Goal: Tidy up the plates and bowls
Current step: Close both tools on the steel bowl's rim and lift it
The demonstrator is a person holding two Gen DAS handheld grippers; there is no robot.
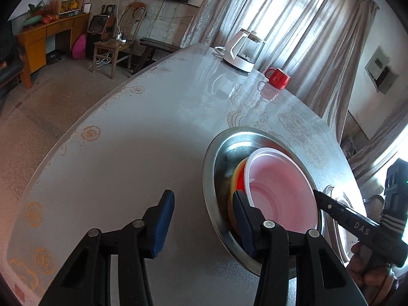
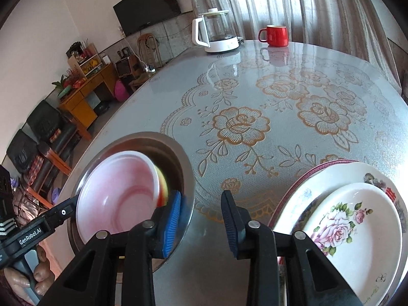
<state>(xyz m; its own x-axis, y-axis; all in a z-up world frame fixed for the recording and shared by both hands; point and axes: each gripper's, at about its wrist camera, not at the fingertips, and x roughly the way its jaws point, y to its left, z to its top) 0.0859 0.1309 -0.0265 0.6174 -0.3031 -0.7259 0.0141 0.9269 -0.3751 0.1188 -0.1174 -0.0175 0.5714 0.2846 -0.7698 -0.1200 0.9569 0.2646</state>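
On the left of the worktop (image 2: 255, 275), the pink plastic bowl (image 2: 119, 193) sits nested in the steel bowl (image 2: 178, 148): probably light and slippery, best pinched at the rim. Right, the stacked floral plates (image 2: 357, 229) look heavy and fragile. Both the left hand-held gripper (image 1: 204, 219) and the right hand-held gripper (image 2: 201, 219) are spread, holding nothing.

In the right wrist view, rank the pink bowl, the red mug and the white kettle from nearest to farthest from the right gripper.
From the right gripper:
1. Pink bowl, just left of it, nested in the metal basin.
2. Red mug and white kettle, both at the table's far edge, too close to call.
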